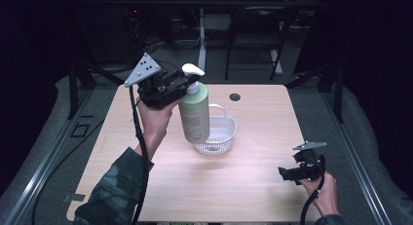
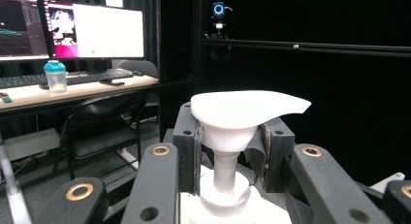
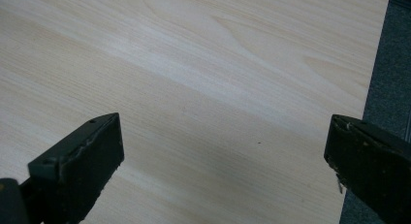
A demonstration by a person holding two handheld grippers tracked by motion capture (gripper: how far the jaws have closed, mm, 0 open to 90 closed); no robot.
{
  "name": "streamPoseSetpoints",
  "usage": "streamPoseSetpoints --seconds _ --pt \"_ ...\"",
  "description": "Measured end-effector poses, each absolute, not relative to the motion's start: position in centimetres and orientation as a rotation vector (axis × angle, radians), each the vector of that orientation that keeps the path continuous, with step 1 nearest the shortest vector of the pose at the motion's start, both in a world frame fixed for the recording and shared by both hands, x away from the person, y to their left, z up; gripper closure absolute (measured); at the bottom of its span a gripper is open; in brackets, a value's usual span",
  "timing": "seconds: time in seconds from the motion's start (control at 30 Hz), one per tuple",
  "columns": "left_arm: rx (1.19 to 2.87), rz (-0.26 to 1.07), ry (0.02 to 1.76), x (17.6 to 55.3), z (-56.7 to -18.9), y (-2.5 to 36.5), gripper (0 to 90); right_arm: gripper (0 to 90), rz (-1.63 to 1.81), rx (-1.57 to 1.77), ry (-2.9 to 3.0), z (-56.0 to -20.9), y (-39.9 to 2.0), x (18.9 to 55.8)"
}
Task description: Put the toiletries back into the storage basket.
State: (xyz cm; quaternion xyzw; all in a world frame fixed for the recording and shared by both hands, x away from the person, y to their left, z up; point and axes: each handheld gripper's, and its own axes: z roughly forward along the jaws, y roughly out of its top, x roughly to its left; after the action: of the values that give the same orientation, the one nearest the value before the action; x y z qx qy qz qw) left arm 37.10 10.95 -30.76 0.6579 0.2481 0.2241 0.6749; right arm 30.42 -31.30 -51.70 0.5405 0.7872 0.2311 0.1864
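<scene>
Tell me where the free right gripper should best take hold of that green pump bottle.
Probably the body of the bottle, from its right side with jaws level: it hangs upright and bare there, while the left gripper is clamped on the pump neck. The right gripper is open.

A white perforated basket (image 1: pixel 221 135) with a loop handle stood near the middle of the pale wooden counter (image 1: pixel 243 186), and a small dark round hole (image 1: pixel 234 97) marked the counter's far edge. Grey carpet (image 1: pixel 44 137) lay around it, with black cloth hanging behind. Off to one side a desk (image 2: pixel 72 90) carried two lit monitors (image 2: pixel 92 32), a keyboard (image 2: pixel 29 81) and a clear shaker cup with a blue lid (image 2: pixel 55 76). A black folding chair (image 2: pixel 104 129) stood before that desk, and a small camera with a glowing blue ring (image 2: pixel 218 10) sat high on a dark rail
</scene>
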Motion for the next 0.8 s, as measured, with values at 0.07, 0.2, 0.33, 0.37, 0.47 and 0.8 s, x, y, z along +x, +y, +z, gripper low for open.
streamPoseSetpoints --seconds 0.07,0.2,0.33,0.37,0.47,0.8 --pt "1.484 0.506 0.556 37.3 -30.8 10.7 67.1 0.1 0.65 1.522 2.217 -51.7 -31.3 30.4" --pt "1.487 0.504 0.554 37.7 -30.7 10.3 67.2 0.1 0.649 1.521 2.217 -51.7 -31.3 30.4" --pt "1.486 0.505 0.553 37.9 -30.6 10.1 67.1 0.1 0.647 1.523 2.218 -51.7 -31.3 30.4" --pt "1.485 0.504 0.553 38.1 -30.7 10.0 67.1 0.1 0.647 1.522 2.219 -51.7 -31.2 30.5" --pt "1.488 0.505 0.552 38.3 -30.7 9.8 67.1 0.1 0.644 1.517 2.223 -51.7 -31.2 30.5" --pt "1.489 0.506 0.544 38.9 -30.9 9.1 67.1 0.1 0.643 1.517 2.223 -51.8 -31.2 30.5"
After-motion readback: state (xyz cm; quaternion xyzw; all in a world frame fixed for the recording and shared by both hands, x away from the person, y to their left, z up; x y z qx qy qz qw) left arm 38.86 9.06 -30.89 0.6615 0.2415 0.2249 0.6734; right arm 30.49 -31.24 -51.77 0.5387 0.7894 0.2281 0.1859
